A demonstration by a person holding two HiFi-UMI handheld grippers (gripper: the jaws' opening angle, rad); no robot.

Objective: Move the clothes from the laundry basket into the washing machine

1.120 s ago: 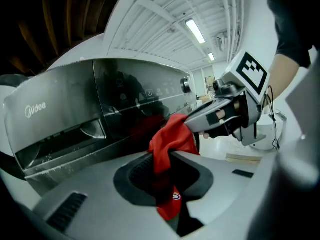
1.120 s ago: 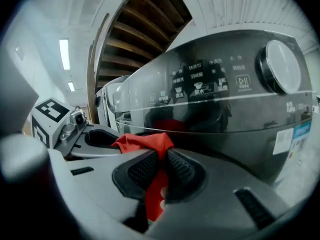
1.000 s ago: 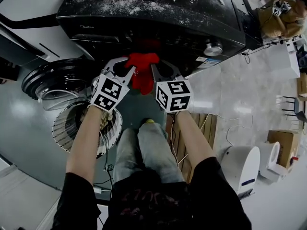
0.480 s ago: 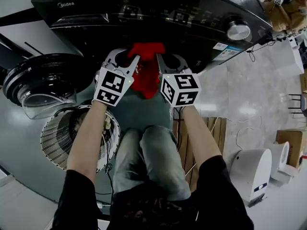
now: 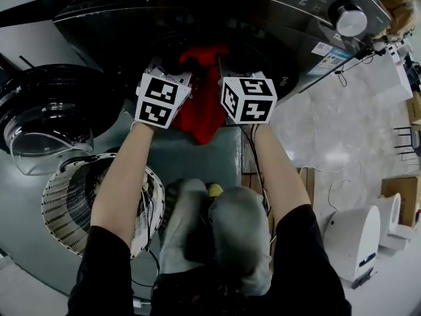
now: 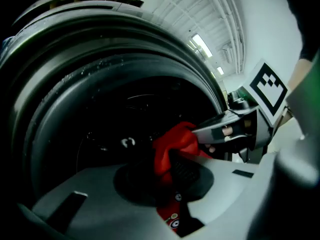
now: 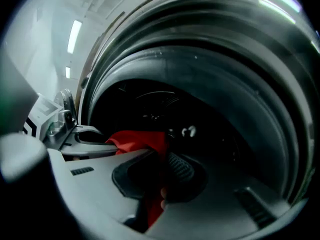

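While left gripper (image 6: 167,169) and right gripper (image 7: 160,171) clamp it, red garment (image 5: 200,110) hangs vertically

The left forearm (image 5: 122,183) and the right forearm (image 5: 276,170) are bare and reach forward side by side, nearly parallel, with black sleeves at the upper arms. The left tool (image 6: 171,158) and the right tool (image 7: 162,166) point almost level and close together, each with its jaws pinched on the red garment (image 5: 202,110).
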